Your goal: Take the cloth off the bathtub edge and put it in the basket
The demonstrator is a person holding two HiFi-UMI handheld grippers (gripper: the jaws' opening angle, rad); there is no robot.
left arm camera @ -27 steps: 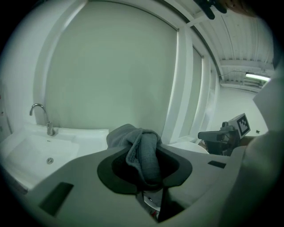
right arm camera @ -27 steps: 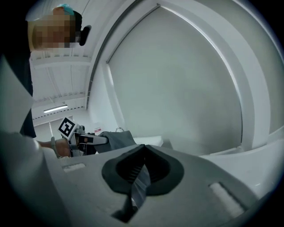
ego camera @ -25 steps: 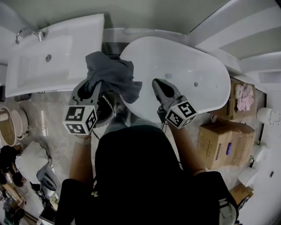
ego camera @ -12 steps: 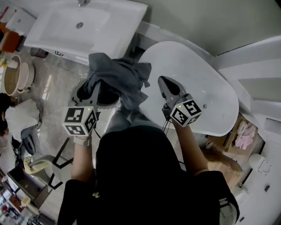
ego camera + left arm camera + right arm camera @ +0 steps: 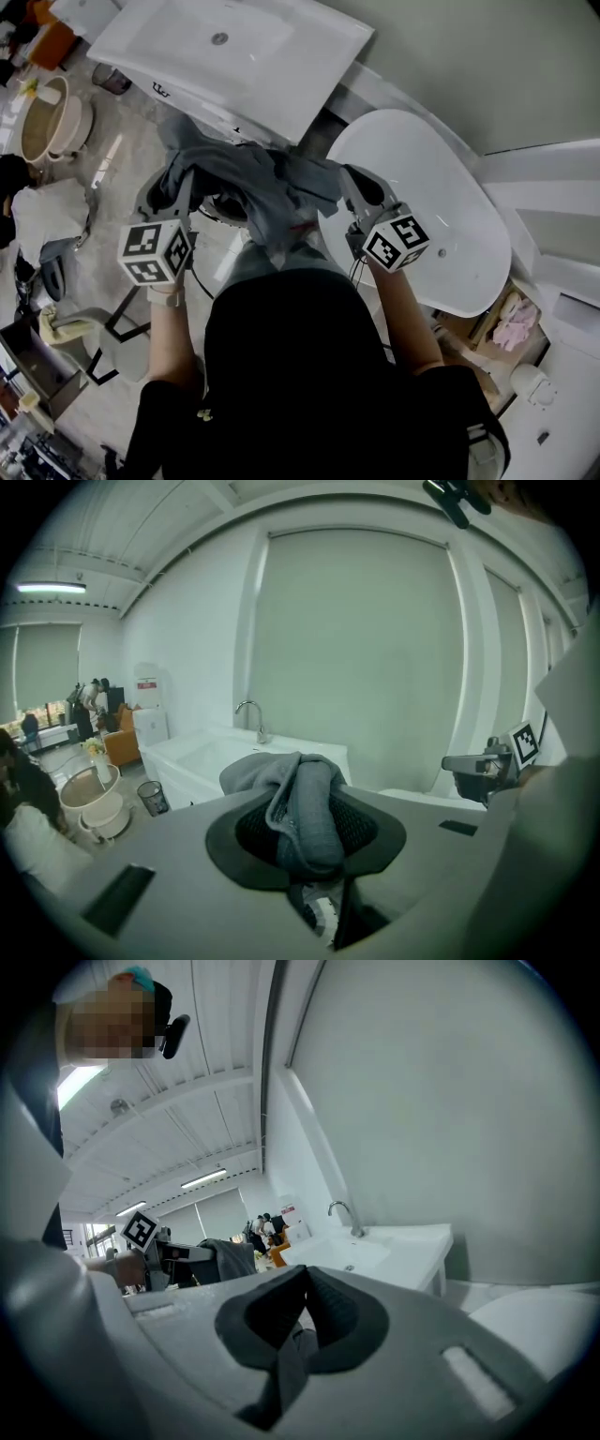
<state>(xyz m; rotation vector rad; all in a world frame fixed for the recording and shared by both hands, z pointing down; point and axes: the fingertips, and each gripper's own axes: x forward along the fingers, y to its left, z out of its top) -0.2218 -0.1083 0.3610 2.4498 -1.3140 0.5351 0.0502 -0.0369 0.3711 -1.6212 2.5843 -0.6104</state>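
Pale walls and a glossy grey stone floor (image 5: 105,173) surround a white oval bathtub (image 5: 422,206) at the right and a white rectangular washbasin (image 5: 244,47) at the far side. The crumpled grey cloth (image 5: 253,187) is already off the bathtub edge. It hangs in the air to the left of the tub, above the floor, and reaches across toward the right gripper (image 5: 359,183).

The left gripper (image 5: 176,187) carries the cloth. In the left gripper view a thick fold sits between its dark pads, so the jaws are only a little apart and press on the fabric. I think this bunched hold is there so that the cloth does not slip during the carry. The right gripper has its jaws closed together with nothing between them. It is just beside the hanging cloth, and I cannot tell if it touches it.

A round beige container (image 5: 42,122) stands on the floor at the far left. It may be the basket, but I am not sure.
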